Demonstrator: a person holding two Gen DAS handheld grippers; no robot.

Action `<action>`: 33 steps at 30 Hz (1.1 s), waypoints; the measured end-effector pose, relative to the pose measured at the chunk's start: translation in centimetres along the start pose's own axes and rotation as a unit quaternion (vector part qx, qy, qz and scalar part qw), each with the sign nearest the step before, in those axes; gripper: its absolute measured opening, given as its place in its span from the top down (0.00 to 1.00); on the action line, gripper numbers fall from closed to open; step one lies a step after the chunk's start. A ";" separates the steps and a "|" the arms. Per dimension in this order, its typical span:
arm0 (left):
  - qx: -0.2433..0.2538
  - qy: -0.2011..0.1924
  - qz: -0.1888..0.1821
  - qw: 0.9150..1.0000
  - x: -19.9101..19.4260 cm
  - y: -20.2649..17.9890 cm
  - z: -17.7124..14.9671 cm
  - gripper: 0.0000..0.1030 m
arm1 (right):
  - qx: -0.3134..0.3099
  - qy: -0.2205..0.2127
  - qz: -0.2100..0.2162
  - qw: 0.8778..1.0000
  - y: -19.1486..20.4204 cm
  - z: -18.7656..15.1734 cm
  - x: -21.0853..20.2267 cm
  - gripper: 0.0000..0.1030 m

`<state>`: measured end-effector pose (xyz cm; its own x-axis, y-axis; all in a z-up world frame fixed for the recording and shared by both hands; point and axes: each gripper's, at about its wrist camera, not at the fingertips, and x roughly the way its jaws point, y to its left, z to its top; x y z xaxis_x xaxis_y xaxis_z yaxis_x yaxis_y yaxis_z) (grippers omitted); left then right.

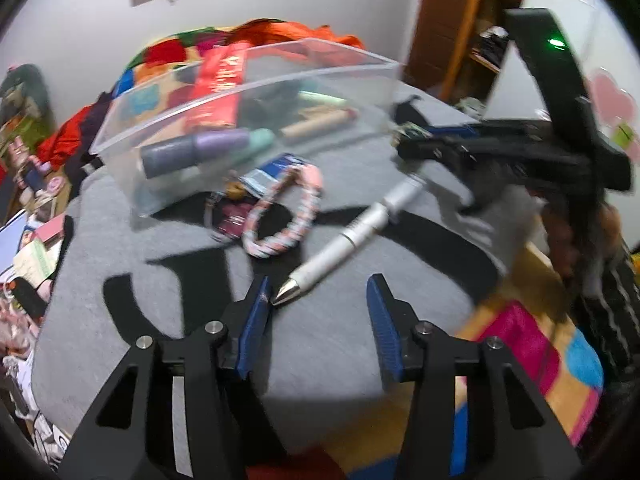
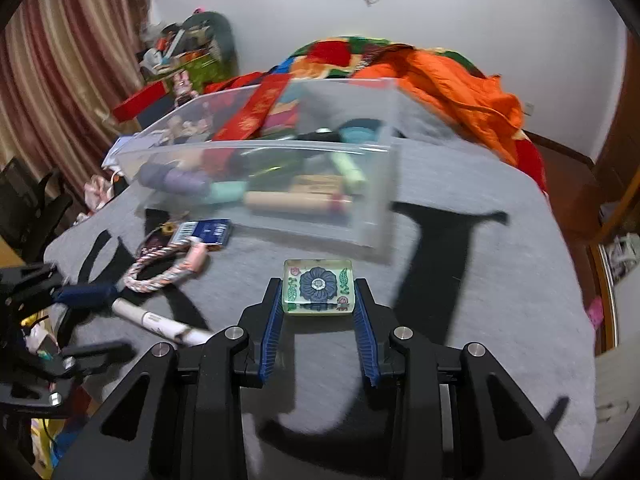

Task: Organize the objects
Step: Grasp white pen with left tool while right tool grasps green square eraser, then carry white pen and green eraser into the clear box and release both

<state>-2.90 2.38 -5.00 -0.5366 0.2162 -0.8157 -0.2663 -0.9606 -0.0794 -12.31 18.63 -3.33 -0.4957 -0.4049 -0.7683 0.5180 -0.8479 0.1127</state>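
A clear plastic bin (image 1: 256, 120) (image 2: 280, 184) holding several tubes and a red box stands on the grey cloth. My left gripper (image 1: 320, 292) is open, low over the cloth, with the metal tip of a white pen (image 1: 344, 240) at its left finger. A pink braided bracelet (image 1: 284, 216) (image 2: 168, 268) and a blue card (image 2: 208, 232) lie in front of the bin. My right gripper (image 2: 318, 292) is shut on a square glass tile with a blue flower (image 2: 318, 286), held just above the cloth. The pen also shows in the right wrist view (image 2: 160, 322).
The grey cloth (image 2: 480, 280) with black letters covers a bed. An orange blanket (image 2: 460, 92) and a patchwork quilt (image 1: 172, 52) lie behind the bin. The right gripper's body (image 1: 520, 152) reaches in at right. Cluttered items fill the floor at left (image 1: 28, 240).
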 end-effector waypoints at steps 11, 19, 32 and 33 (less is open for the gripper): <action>0.034 0.026 -0.033 0.999 2.6 -1.9 3.4 0.58 | 0.030 -0.004 0.000 1.000 -2.5 -1.3 -1.8 0.70; 0.048 0.021 -0.045 0.998 4.3 -2.3 4.9 0.84 | 0.033 -0.005 0.014 0.999 -1.9 -1.5 -1.8 0.70; 0.023 -0.015 -0.017 0.999 1.7 -2.4 3.8 0.90 | 0.028 -0.018 0.030 0.999 -0.9 -1.3 -2.7 0.70; 0.020 -0.020 -0.015 0.999 1.4 -2.3 3.8 0.90 | 0.027 -0.021 0.031 0.999 -0.8 -1.2 -2.9 0.70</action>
<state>-6.07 5.60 -3.79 -0.5588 0.2528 -0.7899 -0.3150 -0.9457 -0.0798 -10.40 20.88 -1.95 -0.4930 -0.4702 -0.7320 0.5111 -0.8374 0.1937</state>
